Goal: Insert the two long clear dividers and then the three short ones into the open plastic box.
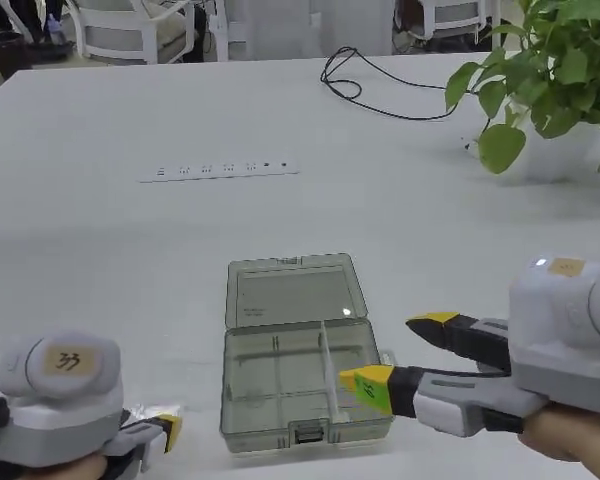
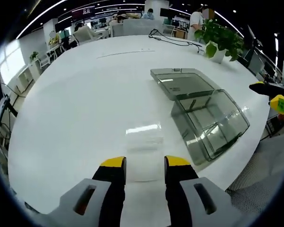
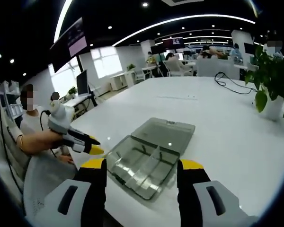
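Left tongs [image 1: 158, 432] cut by bottom edge; plant [image 1: 555, 60] cut by right edge.

I log: plastic box [image 1: 280, 432], smoky grey, see-through; table [image 1: 100, 260], white; right gripper [image 1: 392, 350] and left gripper [image 2: 145, 163], grey bodies, black jaws, yellow tips; plant [image 1: 550, 70], green leaves; cable [image 1: 390, 110], black

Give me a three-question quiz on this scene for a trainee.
1. True or false: the lid of the plastic box is swung open.
2. What sits at the tips of the left hand-held gripper? A: clear divider; B: screwdriver; C: mug.
3. Fill in: the jaws of the right hand-held gripper stand ____.
Key: 1 true; 2 A; 3 open.
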Tool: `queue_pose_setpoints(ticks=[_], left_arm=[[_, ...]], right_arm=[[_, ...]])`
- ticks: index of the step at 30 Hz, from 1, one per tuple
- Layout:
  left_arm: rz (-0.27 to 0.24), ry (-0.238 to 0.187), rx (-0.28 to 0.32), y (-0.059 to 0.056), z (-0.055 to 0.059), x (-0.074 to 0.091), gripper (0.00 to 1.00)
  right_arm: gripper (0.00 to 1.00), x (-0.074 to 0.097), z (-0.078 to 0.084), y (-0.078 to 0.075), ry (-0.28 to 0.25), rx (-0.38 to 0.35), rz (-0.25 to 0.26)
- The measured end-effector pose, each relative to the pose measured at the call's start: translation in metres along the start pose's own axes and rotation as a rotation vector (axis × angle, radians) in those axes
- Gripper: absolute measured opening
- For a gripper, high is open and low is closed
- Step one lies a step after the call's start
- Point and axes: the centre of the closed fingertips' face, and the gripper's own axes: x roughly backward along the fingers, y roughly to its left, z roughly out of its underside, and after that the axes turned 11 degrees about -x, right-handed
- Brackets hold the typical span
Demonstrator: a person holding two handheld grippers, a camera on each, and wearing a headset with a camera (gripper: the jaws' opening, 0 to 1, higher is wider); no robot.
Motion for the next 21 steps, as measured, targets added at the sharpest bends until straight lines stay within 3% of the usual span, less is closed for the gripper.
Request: queue_pose_setpoints(ticks=[2,5,9,12,19,21], left_arm=[[-0.004,-0.026,0.008,0.000,-0.005,0.005,0.30],[0.025,-0.101,0.073,-0.005,-0.019,0.010,0.30],[0.024,-0.139,0.077,-0.008,-0.030,0.022,0.30],[0.075,-0.195,0.132,-0.019,-0.040,0.027,0.30],[0.143,-0.282,0.166,-0.037,-0.052,0.035,0.30],[0.159,-0.285,0.177,-0.041,-0.054,0.036,0.30]], right_arm=[[0.59,-0.003,-0.004,0.004,-0.016,-0.030,-0.008],[0.58,-0.007,-0.008,0.010,-0.031,-0.050,-0.018],[0.56,-0.014,-0.011,0.024,-0.044,-0.098,-0.055],[0.55,-0.020,-0.013,0.033,-0.053,-0.136,-0.080],[0.49,-0.034,-0.014,0.052,-0.059,-0.199,-0.121],[0.47,-0.036,-0.014,0.055,-0.062,-0.214,-0.127]])
